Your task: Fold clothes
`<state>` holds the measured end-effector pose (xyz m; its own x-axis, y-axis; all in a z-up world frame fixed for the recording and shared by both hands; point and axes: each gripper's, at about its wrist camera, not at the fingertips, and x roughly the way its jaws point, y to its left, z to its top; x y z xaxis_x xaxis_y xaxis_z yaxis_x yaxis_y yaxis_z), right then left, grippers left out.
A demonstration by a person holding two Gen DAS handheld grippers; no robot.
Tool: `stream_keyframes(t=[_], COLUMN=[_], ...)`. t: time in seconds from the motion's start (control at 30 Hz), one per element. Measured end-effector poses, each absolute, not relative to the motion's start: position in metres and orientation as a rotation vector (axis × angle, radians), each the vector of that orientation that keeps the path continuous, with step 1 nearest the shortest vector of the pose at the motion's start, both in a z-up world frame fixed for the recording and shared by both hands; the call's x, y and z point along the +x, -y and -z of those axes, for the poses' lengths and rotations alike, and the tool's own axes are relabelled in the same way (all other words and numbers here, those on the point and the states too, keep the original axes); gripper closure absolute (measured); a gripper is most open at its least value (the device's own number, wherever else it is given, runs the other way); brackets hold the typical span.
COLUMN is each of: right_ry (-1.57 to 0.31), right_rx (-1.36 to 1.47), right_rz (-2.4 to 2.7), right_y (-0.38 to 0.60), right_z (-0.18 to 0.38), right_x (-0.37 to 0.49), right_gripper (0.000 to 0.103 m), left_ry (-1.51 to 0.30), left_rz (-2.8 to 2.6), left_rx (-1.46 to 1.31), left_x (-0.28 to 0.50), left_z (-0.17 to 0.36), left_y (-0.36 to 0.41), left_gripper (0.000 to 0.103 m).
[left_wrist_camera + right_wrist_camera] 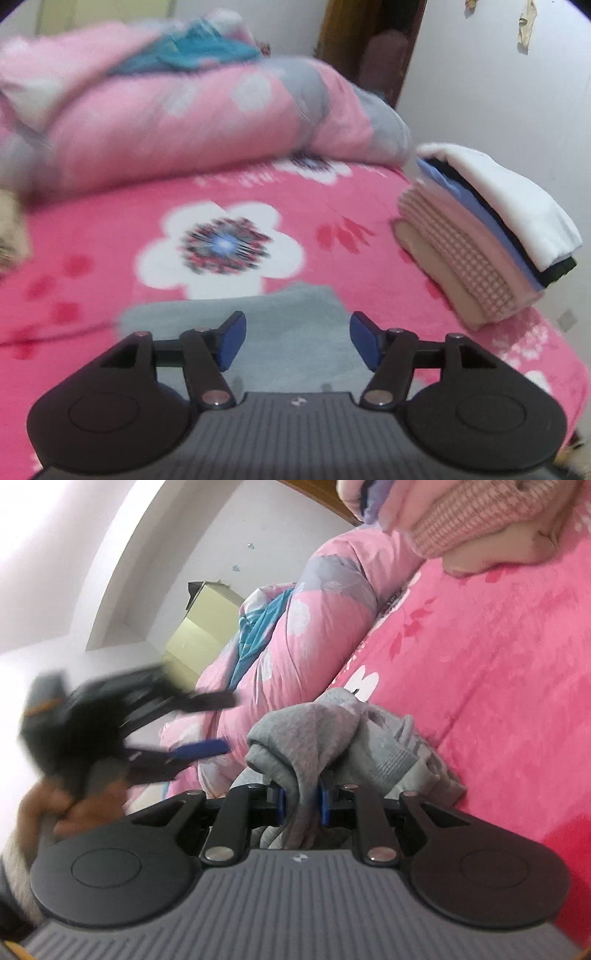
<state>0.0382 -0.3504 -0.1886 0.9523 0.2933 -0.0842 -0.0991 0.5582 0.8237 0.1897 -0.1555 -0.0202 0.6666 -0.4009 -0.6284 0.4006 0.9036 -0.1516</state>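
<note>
Grey knit garment (317,738) is pinched between the right tool (301,801) pads; the left tool (297,341) gapes wide above it, empty.

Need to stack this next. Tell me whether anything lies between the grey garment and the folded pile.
Nothing visible. The right gripper grips the grey garment; only bare pink blanket separates it from the folded pile. The left gripper is open, off to the side.

1. The left gripper (297,341) hangs over a grey garment (291,332) on the bed (369,221), its blue pads apart with nothing between them.
2. A stack of folded clothes (487,232) sits at the bed's right edge.
3. A rolled pink quilt (192,114) lies along the far side.
</note>
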Motion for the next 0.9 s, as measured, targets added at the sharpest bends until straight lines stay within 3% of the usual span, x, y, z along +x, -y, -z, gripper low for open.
stream_keyframes(t=[0.37,0.53,0.6,0.7,0.8,0.9], right_ry=[-0.158,-0.311,-0.329,-0.341,-0.312,-0.248], right_rx=[0.845,0.934,1.029,0.965,0.881,0.716], right_rz=[-0.272,-0.210,-0.254,-0.200,-0.136,-0.121], right_y=[0.354,0.379,0.392,0.405,0.420,0.413], right_z=[0.139,0.184,0.189,0.174,0.150,0.112], right_x=[0.033,0.036,0.033,0.018,-0.001,-0.005], right_gripper=[0.089,0.088,0.082,0.058,0.059,0.068], left_ry=[-0.712,-0.752,-0.759,-0.740,-0.692,-0.632], left_rz=[0.397,0.418,0.427,0.437,0.431,0.432], left_rx=[0.006,-0.067,-0.098,-0.116,-0.096,-0.080], left_x=[0.127,0.120,0.119,0.116,0.110,0.107], left_z=[0.057,0.082,0.088,0.089,0.086,0.080], left_y=[0.081,0.064,0.058,0.047,0.039,0.040], left_gripper=[0.036,0.036,0.036,0.036,0.036,0.037])
